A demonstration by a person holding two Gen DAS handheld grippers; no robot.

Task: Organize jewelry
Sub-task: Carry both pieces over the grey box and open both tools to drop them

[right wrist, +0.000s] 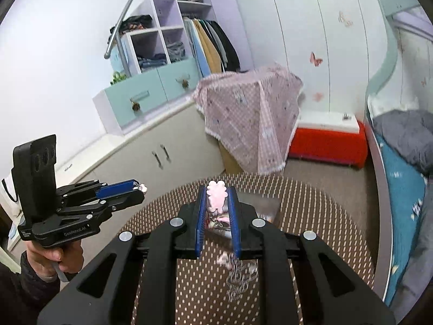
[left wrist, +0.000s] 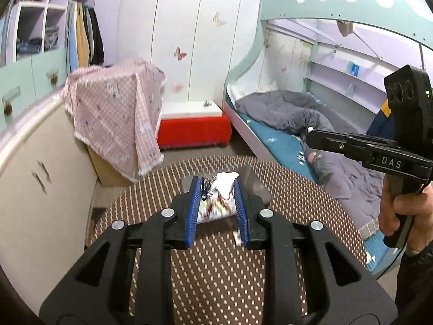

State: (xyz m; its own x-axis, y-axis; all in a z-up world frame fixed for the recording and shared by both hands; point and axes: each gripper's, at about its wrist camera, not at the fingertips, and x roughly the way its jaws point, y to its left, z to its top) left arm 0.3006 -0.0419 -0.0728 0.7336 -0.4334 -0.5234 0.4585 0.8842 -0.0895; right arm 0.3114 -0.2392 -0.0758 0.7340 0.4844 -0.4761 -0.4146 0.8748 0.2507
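Note:
My left gripper (left wrist: 218, 182) is shut on a white charm (left wrist: 226, 182) with a small metal chain (left wrist: 205, 187), held above the round table with the brown dotted mat (left wrist: 216, 270). A blurred, colourful item (left wrist: 216, 211) shows below the pads. In the right wrist view my right gripper (right wrist: 217, 191) is shut on a pink flower-shaped charm (right wrist: 216, 192); a beaded chain (right wrist: 238, 273) dangles blurred beneath it. A clear, box-like thing (right wrist: 263, 205) lies on the mat (right wrist: 324, 216) behind. Each gripper shows in the other view: the right gripper (left wrist: 308, 135), the left gripper (right wrist: 139, 187).
A cream cabinet (left wrist: 40, 176) runs along the left. A box draped in pink checked cloth (left wrist: 116, 113), a red and white bench (left wrist: 193, 130) and a bunk bed with a grey duvet (left wrist: 284, 111) stand beyond the table. A hand (left wrist: 392, 208) holds the right gripper's handle.

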